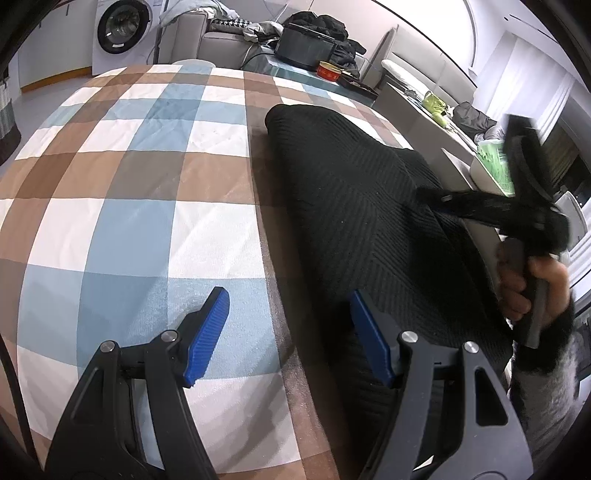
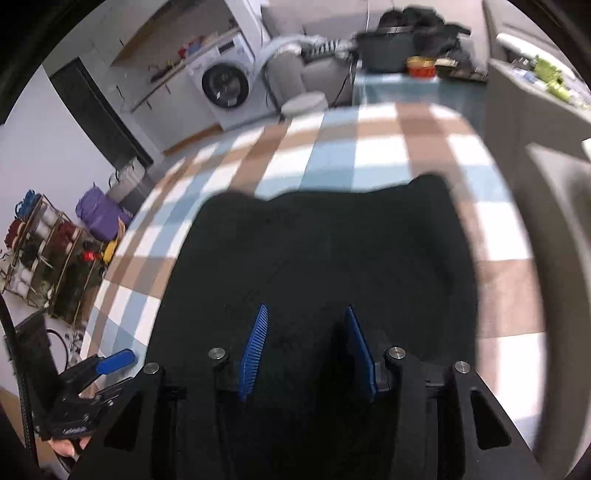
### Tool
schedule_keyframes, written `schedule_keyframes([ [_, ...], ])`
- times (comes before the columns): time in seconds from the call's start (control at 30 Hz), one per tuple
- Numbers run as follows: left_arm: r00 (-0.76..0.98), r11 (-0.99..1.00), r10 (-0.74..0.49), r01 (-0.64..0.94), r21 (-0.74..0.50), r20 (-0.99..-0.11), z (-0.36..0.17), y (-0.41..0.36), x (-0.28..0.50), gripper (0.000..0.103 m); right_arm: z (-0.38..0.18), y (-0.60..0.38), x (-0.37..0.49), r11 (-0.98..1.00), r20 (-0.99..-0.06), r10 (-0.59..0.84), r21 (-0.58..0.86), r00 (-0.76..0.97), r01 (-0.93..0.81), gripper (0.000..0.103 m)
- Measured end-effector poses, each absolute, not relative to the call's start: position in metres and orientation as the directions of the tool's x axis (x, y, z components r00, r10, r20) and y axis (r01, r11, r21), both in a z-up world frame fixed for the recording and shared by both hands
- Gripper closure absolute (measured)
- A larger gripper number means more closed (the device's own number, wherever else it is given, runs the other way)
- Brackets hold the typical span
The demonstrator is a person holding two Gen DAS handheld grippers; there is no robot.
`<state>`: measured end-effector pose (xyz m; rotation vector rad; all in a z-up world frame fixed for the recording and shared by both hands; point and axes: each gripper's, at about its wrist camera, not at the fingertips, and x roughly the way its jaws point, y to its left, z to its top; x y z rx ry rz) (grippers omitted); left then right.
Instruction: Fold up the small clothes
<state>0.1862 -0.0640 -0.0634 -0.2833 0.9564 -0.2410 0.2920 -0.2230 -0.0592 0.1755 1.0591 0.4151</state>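
Black knit (image 1: 354, 206) lies on checked cloth (image 1: 147, 184), right side, looks folded over once, edges uneven. Left gripper (image 1: 291, 332) wide, empty, at knit's near-left edge. Right gripper (image 2: 306, 350) part-open above knit, holding nothing. Further folds, squaring likely remain.

No lettering can be made out anywhere. The round red tin (image 1: 330, 70) on the far table carries a yellow label with marks too small to read, and the white front-loading washing machine (image 1: 123, 33) shows no legible brand.
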Motion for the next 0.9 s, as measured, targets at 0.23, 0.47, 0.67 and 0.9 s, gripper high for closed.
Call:
schedule_keyframes([
  [0.23,0.555,0.935,-0.321,0.056,-0.350,-0.768,-0.064,-0.059,0.186,0.038,-0.038,-0.208,0.280,0.885,-0.724,0.459,0.320,0.515,-0.339,0.099],
  [0.47,0.577,0.934,-0.325,0.072,-0.349,-0.749,-0.052,-0.062,0.182,0.038,0.026,-0.222,0.241,0.917,-0.638,0.395,0.233,0.661,-0.323,0.099],
  [0.67,0.568,0.938,-0.320,0.076,-0.339,-0.758,-0.053,-0.069,0.180,0.038,-0.015,-0.238,0.267,0.966,-0.748,0.252,0.154,0.614,-0.208,0.099],
  [0.9,0.561,0.952,-0.281,0.058,-0.301,-0.779,-0.059,-0.070,0.179,0.038,-0.059,-0.258,0.284,0.963,-0.835,0.269,0.235,0.481,-0.131,0.087],
])
